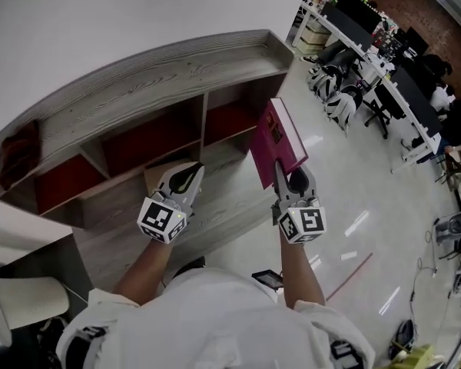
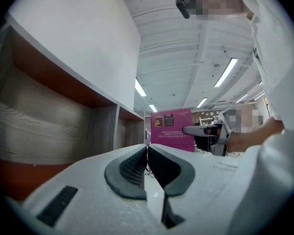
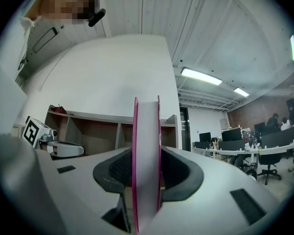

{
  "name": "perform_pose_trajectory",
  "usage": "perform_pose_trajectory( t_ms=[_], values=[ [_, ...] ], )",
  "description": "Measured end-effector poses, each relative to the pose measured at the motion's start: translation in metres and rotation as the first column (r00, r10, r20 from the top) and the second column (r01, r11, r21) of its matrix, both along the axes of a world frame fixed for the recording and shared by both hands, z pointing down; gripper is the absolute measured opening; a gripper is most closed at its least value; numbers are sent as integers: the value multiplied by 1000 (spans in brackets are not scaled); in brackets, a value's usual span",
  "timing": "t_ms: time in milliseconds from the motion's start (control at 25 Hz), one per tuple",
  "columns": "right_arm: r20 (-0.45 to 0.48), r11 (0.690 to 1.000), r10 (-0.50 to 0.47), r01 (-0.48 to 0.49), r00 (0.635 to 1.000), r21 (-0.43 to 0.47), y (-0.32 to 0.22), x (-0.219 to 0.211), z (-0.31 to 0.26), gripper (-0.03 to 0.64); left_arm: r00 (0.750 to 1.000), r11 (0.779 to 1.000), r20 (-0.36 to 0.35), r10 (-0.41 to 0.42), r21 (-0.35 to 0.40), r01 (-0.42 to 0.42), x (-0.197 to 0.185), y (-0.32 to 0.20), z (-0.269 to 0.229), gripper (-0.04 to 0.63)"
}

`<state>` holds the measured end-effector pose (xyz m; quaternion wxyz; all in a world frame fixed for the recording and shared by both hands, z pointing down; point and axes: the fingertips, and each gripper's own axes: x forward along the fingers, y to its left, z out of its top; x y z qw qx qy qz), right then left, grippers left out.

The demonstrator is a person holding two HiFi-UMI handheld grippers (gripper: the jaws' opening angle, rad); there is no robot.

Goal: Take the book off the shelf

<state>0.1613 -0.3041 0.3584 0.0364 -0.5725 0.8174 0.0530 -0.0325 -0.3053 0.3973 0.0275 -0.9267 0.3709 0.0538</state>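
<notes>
One pink book (image 1: 279, 141) is clamped in the right gripper (image 1: 290, 181); the left gripper (image 1: 183, 177) has fingers (image 2: 130, 170) together, empty.

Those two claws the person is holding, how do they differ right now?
The right claw is clamped on a pink book; the left claw holds nothing. The left claw's jaws are together; the right claw's stand apart by the book's thickness. Both are white with dark pads and carry a marker cube.
</notes>
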Motion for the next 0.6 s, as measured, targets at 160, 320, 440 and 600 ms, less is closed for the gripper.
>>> perform_pose_trajectory(
  t_ms=[160,320,440,600],
  values=[
    [-12,1000,-15,16,1000,11,18,5,2,152,999,999,16,-38,-10,39,7,11,1,20],
    [-32,1000,-25,25,999,7,40,14,9,152,997,997,32,-72,-16,72,22,27,0,20],
    [-45,1000,-30,30,999,-1,57,22,15,152,995,995,41,-92,-24,93,33,40,1,20],
    [-42,999,-31,30,999,-10,77,39,21,152,993,994,52,-103,-42,105,52,60,5,20]
  ],
)
